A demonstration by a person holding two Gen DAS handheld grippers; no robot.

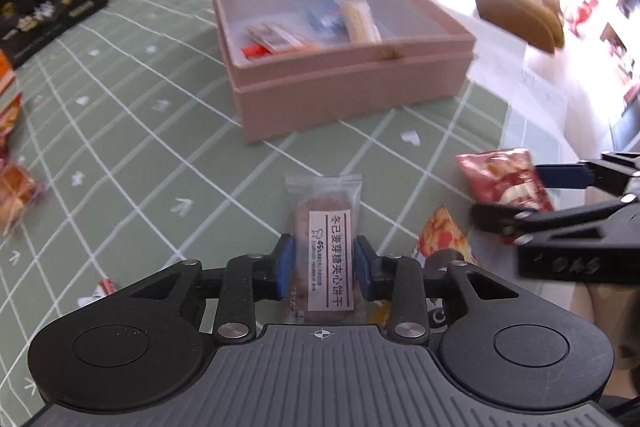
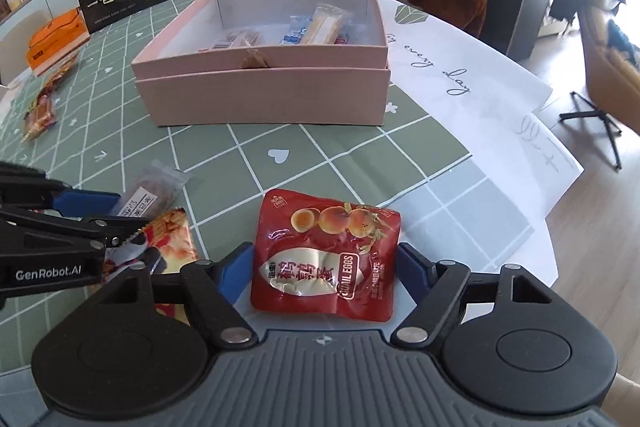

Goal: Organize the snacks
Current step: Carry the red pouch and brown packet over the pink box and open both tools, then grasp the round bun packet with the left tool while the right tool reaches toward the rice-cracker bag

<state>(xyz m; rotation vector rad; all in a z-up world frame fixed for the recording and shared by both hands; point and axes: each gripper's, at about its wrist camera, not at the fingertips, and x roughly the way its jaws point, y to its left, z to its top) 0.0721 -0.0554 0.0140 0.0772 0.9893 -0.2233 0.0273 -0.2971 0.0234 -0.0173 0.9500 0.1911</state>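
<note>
Fingers [image 1: 285,267] of the left gripper [image 1: 323,265] flank a clear-wrapped biscuit bar with a white label [image 1: 326,247], its long axis running toward twelve o'clock; the pads look pressed to its sides. Right gripper [image 2: 326,273] straddles a red foil quail-egg pouch [image 2: 326,259], slight gaps at both blue pads, so not yet clamped. Both snacks lie on the green checked desk [image 2: 340,147], the open pink cardboard box [image 2: 264,95] at twelve o'clock. Only the right view shows the box's contents sharply and the white printed sheet [image 2: 460,67] at two o'clock.
</note>
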